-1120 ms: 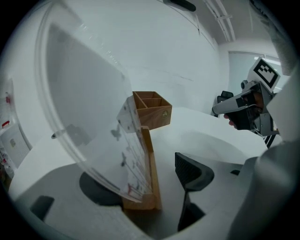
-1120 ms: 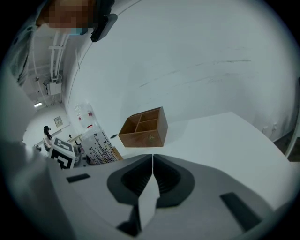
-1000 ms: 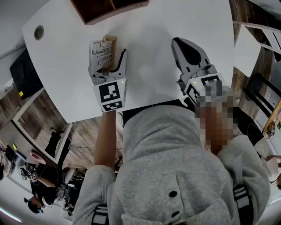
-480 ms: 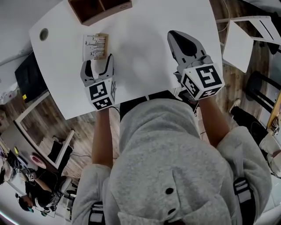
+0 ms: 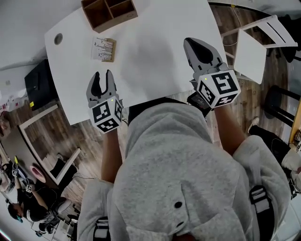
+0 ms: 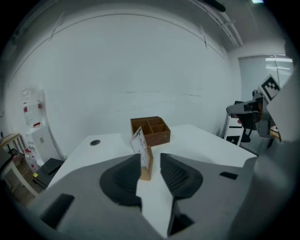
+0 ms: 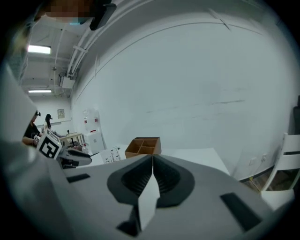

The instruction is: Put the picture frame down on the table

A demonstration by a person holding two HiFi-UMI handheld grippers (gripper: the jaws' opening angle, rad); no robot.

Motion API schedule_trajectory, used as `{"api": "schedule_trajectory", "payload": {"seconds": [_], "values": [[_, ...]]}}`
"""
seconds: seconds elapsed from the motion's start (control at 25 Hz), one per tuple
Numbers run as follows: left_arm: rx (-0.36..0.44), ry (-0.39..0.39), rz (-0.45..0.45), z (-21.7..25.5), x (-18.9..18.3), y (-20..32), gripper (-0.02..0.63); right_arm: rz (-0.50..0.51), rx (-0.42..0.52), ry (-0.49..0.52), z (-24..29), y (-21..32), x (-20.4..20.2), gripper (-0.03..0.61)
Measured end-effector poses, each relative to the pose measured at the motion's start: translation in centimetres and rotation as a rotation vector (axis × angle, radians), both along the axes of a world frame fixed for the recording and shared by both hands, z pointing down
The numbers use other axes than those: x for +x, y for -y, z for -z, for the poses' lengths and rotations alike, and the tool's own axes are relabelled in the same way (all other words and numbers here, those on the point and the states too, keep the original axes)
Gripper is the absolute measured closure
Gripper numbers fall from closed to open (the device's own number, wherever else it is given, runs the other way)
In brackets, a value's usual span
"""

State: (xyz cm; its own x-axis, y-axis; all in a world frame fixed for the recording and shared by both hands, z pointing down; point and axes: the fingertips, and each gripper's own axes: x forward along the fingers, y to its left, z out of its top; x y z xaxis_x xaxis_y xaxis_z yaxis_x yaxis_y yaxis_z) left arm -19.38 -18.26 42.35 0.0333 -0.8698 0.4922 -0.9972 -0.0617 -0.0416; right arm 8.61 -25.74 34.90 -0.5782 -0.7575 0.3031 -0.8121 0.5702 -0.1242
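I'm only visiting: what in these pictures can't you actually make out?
- Print on the picture frame: too small in the head view, seen nearly edge-on in the left gripper view.
- Wooden box: far side cut off by the head view's top edge.
- Table: middle of its near edge hidden behind the person's hood in the head view.

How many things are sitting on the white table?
2. A brown wooden divided box stands at the table's far edge, and a small wooden picture frame holding a printed card stands just nearer the person. The person's grey hood hides the near edge.
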Motion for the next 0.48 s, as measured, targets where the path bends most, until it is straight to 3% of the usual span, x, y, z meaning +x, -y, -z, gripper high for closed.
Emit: {"api": "schedule_trajectory", "payload": {"seconds": [0.08,0.28,0.48], "values": [[0.046,-0.001,0.007,2.3,0.8,-0.6,0.56,-0.006,0.016,0.002,0.7,-0.7,0.7,0.551],[0.147,0.022,-0.029,7.3,3.6,-1.4,0.587,-0.019,0.033,0.011,1.8,-2.4,2.1,0.551],[0.196,0.027,-0.044,10.0,4.9,-1.5,0.592,-0.037,0.053,0.02,2.6,-3.0,3.1,0.551]]}}
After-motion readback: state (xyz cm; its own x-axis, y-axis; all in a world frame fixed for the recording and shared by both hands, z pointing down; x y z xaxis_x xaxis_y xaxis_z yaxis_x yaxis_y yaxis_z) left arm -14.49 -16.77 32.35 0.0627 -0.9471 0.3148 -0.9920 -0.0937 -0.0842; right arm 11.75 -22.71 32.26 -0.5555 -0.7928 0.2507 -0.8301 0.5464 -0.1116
